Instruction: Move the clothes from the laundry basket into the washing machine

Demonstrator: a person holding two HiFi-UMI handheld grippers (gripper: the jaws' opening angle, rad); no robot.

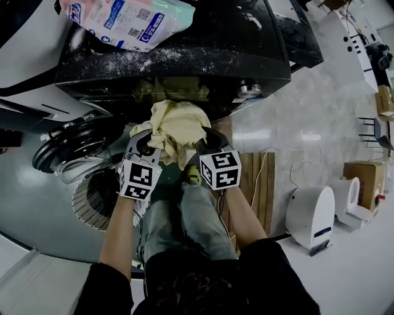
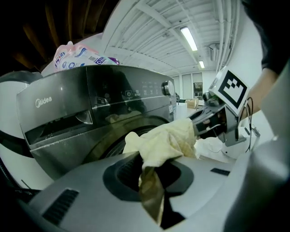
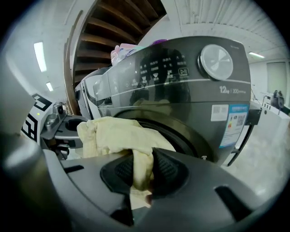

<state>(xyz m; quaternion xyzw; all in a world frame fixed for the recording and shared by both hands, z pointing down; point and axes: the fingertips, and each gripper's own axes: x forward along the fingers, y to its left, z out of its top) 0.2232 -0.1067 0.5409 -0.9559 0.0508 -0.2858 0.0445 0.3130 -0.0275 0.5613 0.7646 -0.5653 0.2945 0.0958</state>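
Head view, upper left of the frame: pink-and-white plastic pack (image 1: 123,18) with blue print, lying on top of dark grey front-loading washing machine (image 1: 203,58), top dusted with white powder. Left of centre: round glass door (image 1: 71,147) swung open. Just below it: round slatted laundry basket (image 1: 83,200), inside too dark to read. Centre: left gripper (image 1: 148,144) and right gripper (image 1: 206,141) side by side, marker cubes facing up, bare forearms behind them. Bunched between the two: pale yellow crumpled cloth (image 1: 178,123), just in front of the machine's front edge and above knees in blue jeans (image 1: 184,221). Right of that: wooden slatted board (image 1: 261,178) on pale floor. Further right: white cylindrical appliance (image 1: 311,215) and brown cardboard box (image 1: 363,178).

Left gripper view: machine (image 2: 104,104) filling left and centre, pack (image 2: 77,56) on its top at upper left. Bottom centre: jaws of left gripper (image 2: 152,179) narrow, pinching a hanging strip of the cloth (image 2: 167,140). Rest of the cloth bulging up and rightward, reaching the right gripper (image 2: 217,122) at centre right.

Right gripper view: left gripper (image 3: 59,129) at left edge. Cloth (image 3: 118,136) spread from there to bottom centre, one fold clamped in the narrow jaws of the right gripper (image 3: 142,170). Behind the cloth: dark round drum opening (image 3: 181,136). Upper right of the machine's panel: white round dial (image 3: 216,62).
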